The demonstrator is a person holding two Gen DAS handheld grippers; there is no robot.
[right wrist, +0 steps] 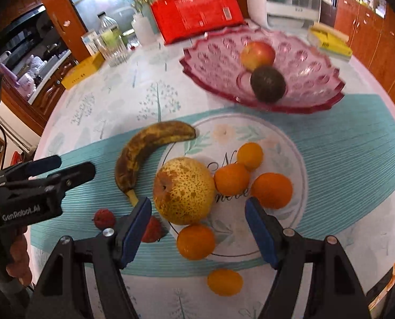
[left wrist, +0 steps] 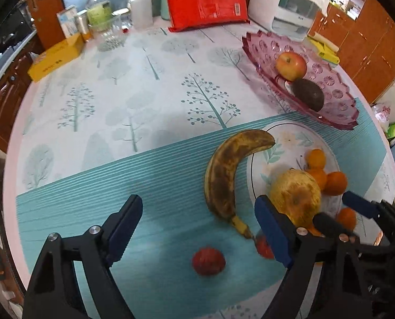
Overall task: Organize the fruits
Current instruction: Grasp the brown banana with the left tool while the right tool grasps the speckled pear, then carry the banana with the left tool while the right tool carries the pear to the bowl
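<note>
We see wooden cabinets at the right of the frame and a tree-patterned tablecloth centre.

bare cloth lies open left of the banana, while the plate is crowded with fruit and the pink bowl blocks behind.

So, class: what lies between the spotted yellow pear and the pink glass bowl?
In the right wrist view, only bare plate: the white floral plate stretches from the spotted yellow pear toward the pink glass bowl, then a strip of teal placemat.
</note>
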